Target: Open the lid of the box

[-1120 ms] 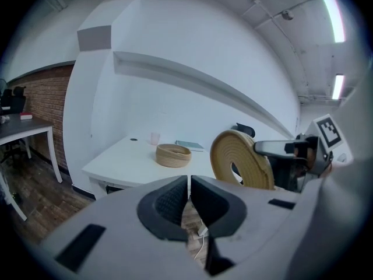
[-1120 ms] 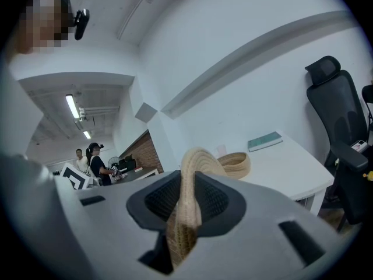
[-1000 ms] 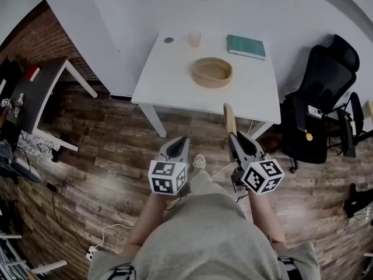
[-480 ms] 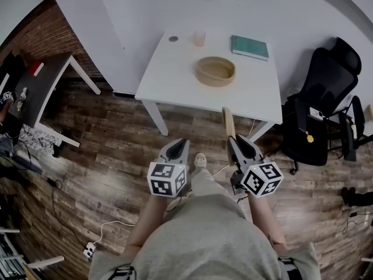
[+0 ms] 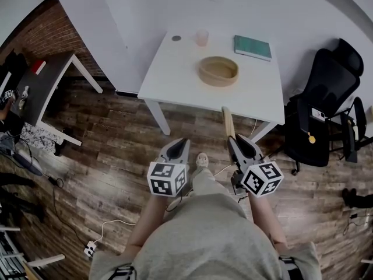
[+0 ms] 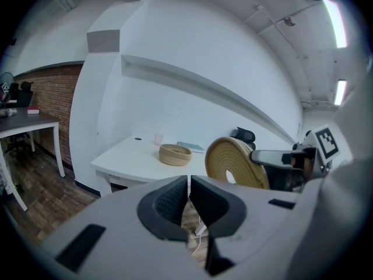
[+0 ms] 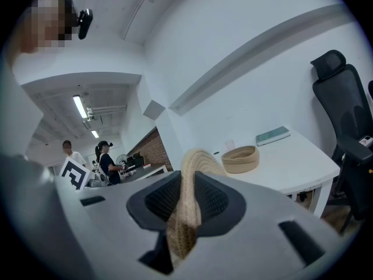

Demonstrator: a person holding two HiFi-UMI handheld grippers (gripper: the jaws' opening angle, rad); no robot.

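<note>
Your R gripper [image 5: 238,140] clamps the woven lid [image 5: 228,121] edge-on. L gripper [image 5: 181,142]: jaws together, nothing between. Woven box [image 5: 218,80] sits open on the white table [image 5: 175,69], well ahead. Vs 1 s ago: table sits slightly further right in head view, grippers unmoved.

Ahead of us stands the table [image 5: 169,74], with the box [image 5: 218,71] on it near the middle. Behind the box, along the far edge, we see a cup [image 5: 201,37] to the left and a book [image 5: 253,47] to the right. An office chair [image 5: 323,98] stands right of the table, a side table [image 5: 41,89] well to its left. The lid [image 5: 228,121] stands on edge between the jaws of the right gripper [image 5: 234,139], before the table's near edge.
</note>
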